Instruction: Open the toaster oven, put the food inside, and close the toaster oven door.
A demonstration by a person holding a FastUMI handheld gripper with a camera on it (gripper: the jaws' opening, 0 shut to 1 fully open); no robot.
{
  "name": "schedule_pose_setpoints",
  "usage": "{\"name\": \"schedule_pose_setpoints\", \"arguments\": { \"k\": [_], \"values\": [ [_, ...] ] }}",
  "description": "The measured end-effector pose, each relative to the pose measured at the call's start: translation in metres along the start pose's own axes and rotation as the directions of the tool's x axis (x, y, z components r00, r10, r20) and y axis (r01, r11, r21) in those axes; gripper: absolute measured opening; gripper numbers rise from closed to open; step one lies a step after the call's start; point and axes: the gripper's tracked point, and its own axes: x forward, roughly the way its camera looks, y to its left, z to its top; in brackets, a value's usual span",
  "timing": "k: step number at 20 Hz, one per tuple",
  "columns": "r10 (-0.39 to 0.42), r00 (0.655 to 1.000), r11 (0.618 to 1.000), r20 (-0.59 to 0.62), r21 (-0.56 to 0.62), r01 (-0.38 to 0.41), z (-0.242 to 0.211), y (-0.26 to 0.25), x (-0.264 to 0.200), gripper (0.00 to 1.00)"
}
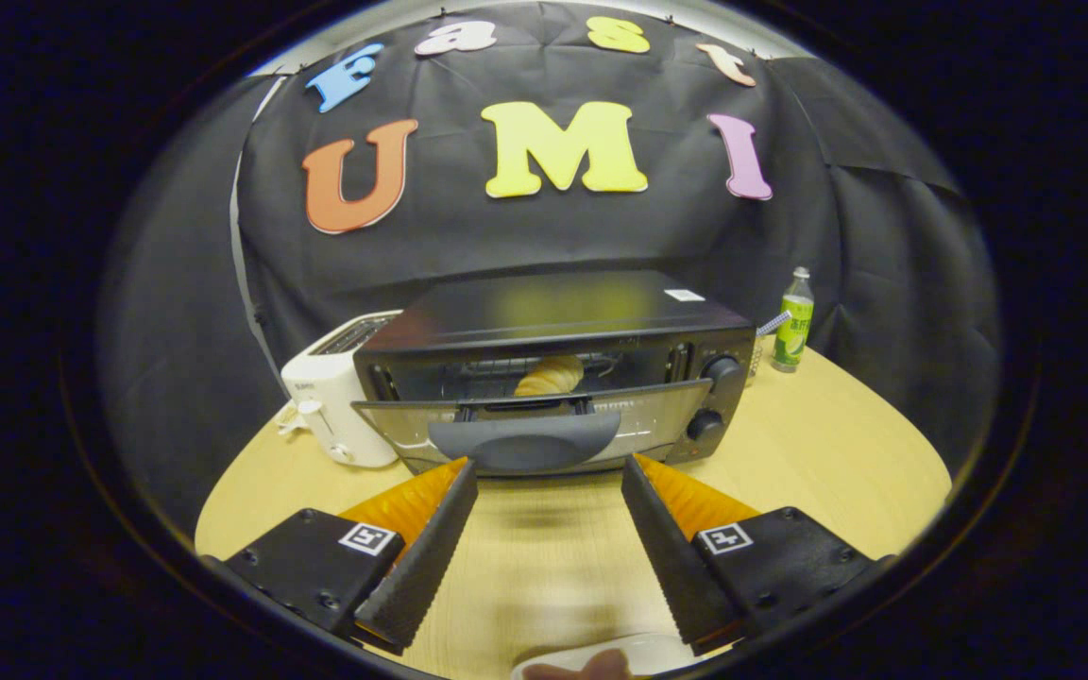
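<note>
Golden croissant (550, 376) lies crosswise inside toaster oven (553, 368); tool (549, 467) open.

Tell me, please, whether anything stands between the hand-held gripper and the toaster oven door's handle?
Nothing visible does. The hand-held gripper is open and empty, its fingers just short of the handle on the partly lowered door, with bare table between. The bread already lies inside the toaster oven.

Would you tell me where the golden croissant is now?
The golden croissant lies on the rack inside the black toaster oven, behind its half-open door, beyond the open gripper.
</note>
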Motion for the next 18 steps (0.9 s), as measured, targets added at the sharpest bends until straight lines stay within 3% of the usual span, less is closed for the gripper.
{"name": "schedule_pose_setpoints", "arguments": {
  "k": [5, 9, 11, 15, 18],
  "values": [
    [-0.004, 0.992, 1.000, 0.129, 0.005, 0.004, 0.052, 0.002, -0.062, 1.00],
    [-0.001, 0.969, 1.000, 0.246, -0.019, 0.006, 0.096, 0.008, -0.142, 1.00],
    [0.010, 0.941, 0.999, 0.338, -0.039, 0.003, 0.119, 0.016, -0.196, 1.00],
    [-0.064, 0.890, 0.995, 0.451, -0.043, 0.093, 0.128, 0.010, -0.285, 1.00],
    [-0.058, 0.872, 0.993, 0.485, -0.058, 0.098, 0.118, 0.020, -0.332, 1.00]
  ]
}}
